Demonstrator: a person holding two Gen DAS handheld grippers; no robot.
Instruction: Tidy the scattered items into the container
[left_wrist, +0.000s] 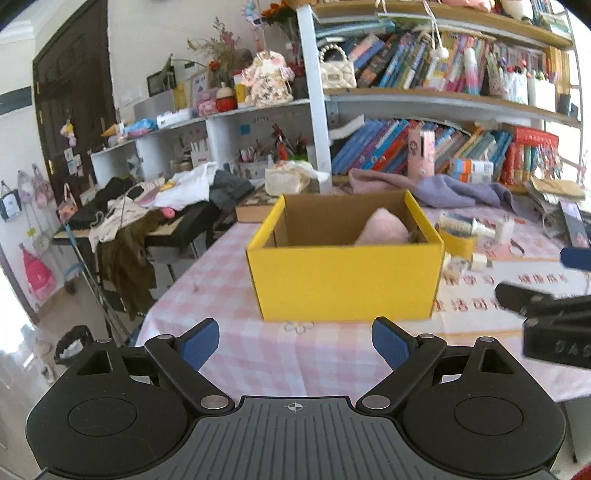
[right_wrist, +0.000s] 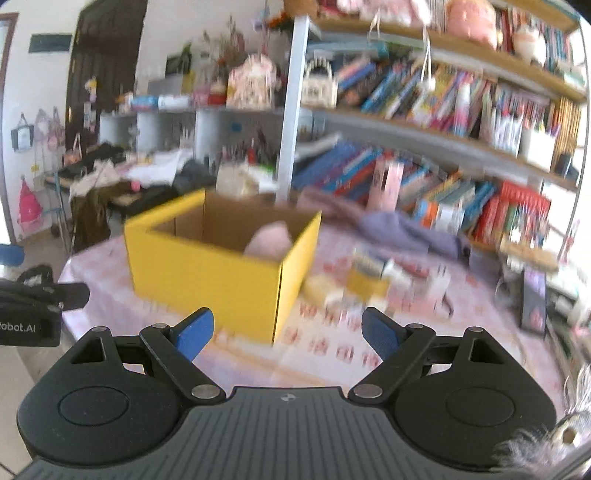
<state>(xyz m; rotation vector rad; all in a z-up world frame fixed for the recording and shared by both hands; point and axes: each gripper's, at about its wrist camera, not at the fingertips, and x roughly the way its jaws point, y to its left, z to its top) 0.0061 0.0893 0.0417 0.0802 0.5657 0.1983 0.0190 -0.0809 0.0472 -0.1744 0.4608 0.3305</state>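
Yellow box (left_wrist: 345, 280) upright, long side facing, pink item (left_wrist: 384, 230) inside, both claws wide, empty.

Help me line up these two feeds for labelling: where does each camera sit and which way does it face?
Left wrist: sits behind the left claw, open and empty, facing the yellow box front-on across the checked table; the right claw juts in at the right edge.
Right wrist: behind the right claw, open, seeing the box's corner from its right; the left claw shows at the left edge.
Shared: box, pink item inside, bookshelf.
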